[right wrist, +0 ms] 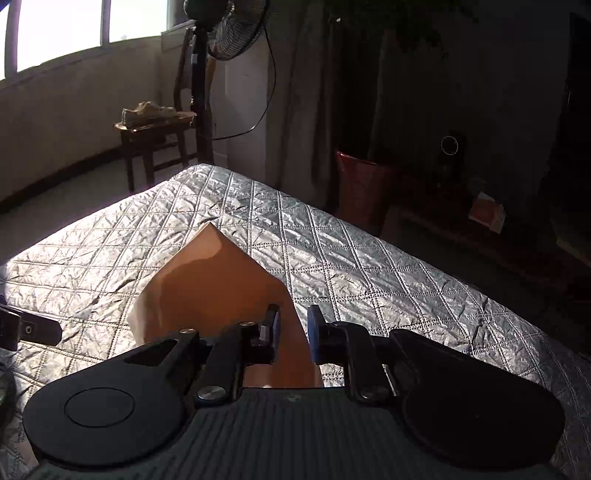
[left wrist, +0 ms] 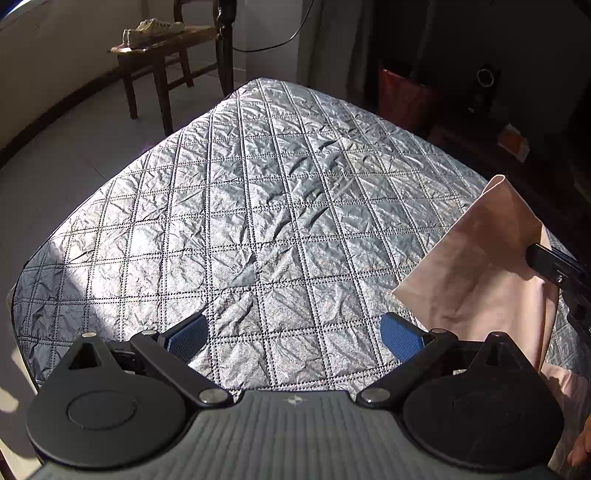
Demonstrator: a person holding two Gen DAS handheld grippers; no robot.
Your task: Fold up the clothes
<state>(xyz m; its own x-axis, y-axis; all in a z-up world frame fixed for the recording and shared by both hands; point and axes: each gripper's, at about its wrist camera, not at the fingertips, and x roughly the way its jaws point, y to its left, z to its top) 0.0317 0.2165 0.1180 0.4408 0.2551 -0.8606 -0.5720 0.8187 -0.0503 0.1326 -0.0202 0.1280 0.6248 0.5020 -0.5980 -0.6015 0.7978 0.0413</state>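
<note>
A pale pink cloth [left wrist: 480,266] is held up off the silver quilted cover [left wrist: 258,206] at the right of the left wrist view, one corner pointing upward. In the right wrist view the same cloth [right wrist: 214,280] looks orange in shadow and rises in front of my right gripper [right wrist: 293,332]. Its blue-padded jaws are drawn close on the cloth's edge. One black finger [left wrist: 550,264] of that gripper lies against the cloth. My left gripper [left wrist: 295,332] stands wide open over bare quilt, left of the cloth and apart from it. Part of it [right wrist: 29,328] shows in the right wrist view.
The quilted cover [right wrist: 369,266] fills the surface, lit by strong sun. Beyond it a wooden chair [left wrist: 162,55] carries pale shoes [left wrist: 153,29]. A standing fan [right wrist: 236,29], a red bin [right wrist: 362,184] and dark curtains stand behind. A person's hand [left wrist: 580,450] shows at the lower right.
</note>
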